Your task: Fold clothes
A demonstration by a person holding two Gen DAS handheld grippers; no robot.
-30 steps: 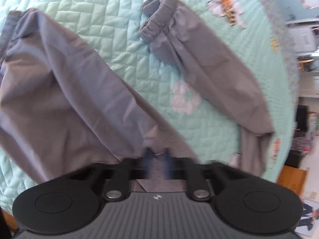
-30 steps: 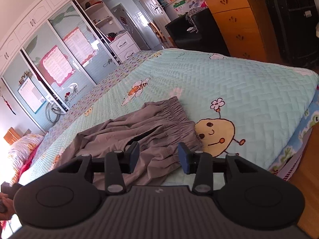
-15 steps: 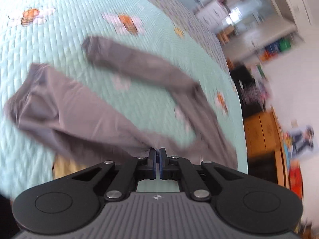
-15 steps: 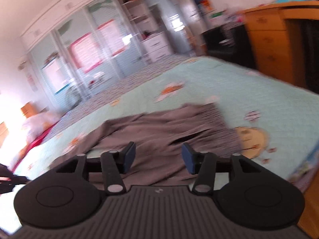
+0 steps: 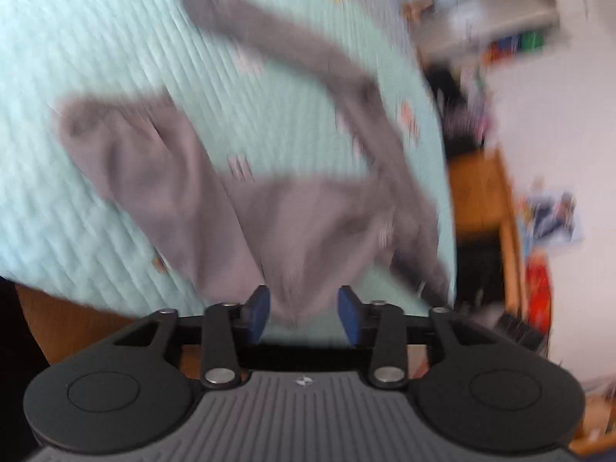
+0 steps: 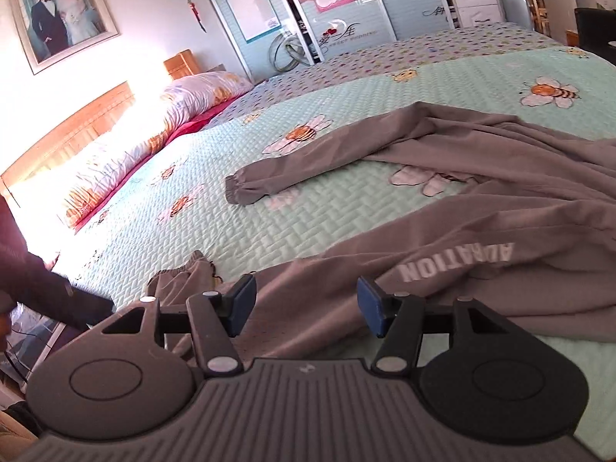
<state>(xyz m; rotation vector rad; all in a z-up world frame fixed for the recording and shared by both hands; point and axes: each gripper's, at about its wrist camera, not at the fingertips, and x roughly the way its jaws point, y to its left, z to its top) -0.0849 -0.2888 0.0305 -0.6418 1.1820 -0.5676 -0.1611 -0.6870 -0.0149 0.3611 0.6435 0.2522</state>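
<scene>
Grey trousers (image 6: 481,238) lie spread on the mint quilted bed (image 6: 308,215), legs apart; the near leg bears white lettering, the far leg's cuff (image 6: 240,188) lies toward the pillows. In the blurred left wrist view the trousers (image 5: 308,223) lie in a V. My left gripper (image 5: 304,313) is open and empty, just above a fold of the cloth near the bed's edge. My right gripper (image 6: 304,306) is open and empty over the near leg.
Pillows (image 6: 154,142) and a wooden headboard (image 6: 69,123) are at the left. Wardrobe doors (image 6: 346,4) stand behind the bed. A wooden dresser (image 5: 485,192) stands beyond the bed's side. A dark-sleeved arm (image 6: 34,281) is at the left edge.
My left gripper was shut on the cloth, pulled it back and has opened, letting go. My right gripper swung left from the waistband toward the legs, staying open.
</scene>
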